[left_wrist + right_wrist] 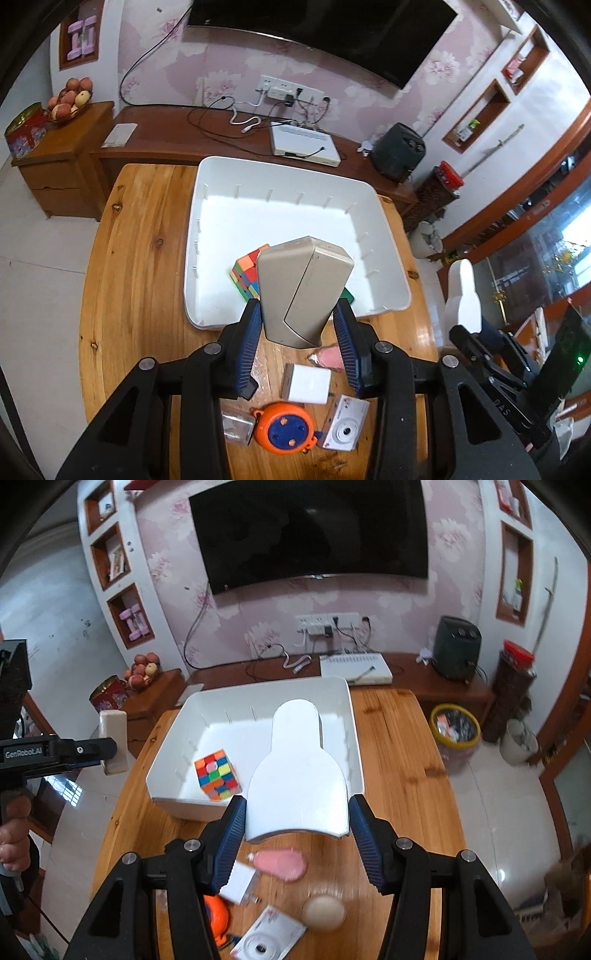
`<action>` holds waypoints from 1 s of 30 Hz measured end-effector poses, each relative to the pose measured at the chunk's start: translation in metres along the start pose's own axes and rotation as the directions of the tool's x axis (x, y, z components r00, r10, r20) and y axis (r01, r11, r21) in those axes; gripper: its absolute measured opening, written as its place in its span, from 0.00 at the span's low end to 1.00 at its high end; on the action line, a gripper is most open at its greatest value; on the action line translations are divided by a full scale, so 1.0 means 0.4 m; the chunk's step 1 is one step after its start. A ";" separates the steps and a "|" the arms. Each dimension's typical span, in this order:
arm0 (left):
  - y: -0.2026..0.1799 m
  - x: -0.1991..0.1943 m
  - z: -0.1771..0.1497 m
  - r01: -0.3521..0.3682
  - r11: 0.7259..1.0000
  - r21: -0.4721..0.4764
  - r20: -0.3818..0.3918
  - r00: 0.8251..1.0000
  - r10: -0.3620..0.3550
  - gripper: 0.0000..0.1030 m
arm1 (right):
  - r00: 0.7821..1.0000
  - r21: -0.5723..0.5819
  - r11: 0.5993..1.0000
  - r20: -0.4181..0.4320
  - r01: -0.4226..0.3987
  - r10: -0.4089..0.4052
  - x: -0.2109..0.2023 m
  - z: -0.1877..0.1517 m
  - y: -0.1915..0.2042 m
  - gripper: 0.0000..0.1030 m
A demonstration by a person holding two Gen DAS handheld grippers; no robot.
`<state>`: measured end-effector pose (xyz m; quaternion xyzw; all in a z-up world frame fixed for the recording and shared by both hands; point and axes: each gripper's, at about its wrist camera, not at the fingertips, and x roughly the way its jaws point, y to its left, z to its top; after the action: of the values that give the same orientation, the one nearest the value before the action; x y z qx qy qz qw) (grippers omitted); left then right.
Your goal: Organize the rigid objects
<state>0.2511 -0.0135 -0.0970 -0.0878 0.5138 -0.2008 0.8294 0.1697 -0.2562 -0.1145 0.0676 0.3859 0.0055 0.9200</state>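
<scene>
My left gripper is shut on a beige rounded case, which it holds upright above the near rim of the white bin. Inside the bin lies a coloured puzzle cube, partly hidden behind the case. My right gripper is shut on a white bottle-shaped piece over the near right corner of the bin. In the right wrist view the cube lies in the bin's near left part. At that view's left edge the beige case shows in the other gripper.
On the round wooden table in front of the bin lie a white box, an orange and blue round toy, a white camera, a clear packet, a pink object and a beige ball. A low cabinet with cables stands behind.
</scene>
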 end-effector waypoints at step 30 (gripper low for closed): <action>0.065 0.245 0.045 -0.229 0.969 -0.088 -0.177 0.961 0.211 0.42 | 0.990 -0.023 0.993 -0.076 -0.119 0.117 0.352 0.011 -0.040 0.55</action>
<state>0.3117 -0.0326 -0.1779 -0.0576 0.5979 -0.0860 0.7948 0.2710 -0.2638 -0.2134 0.0771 0.4153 0.0677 0.9039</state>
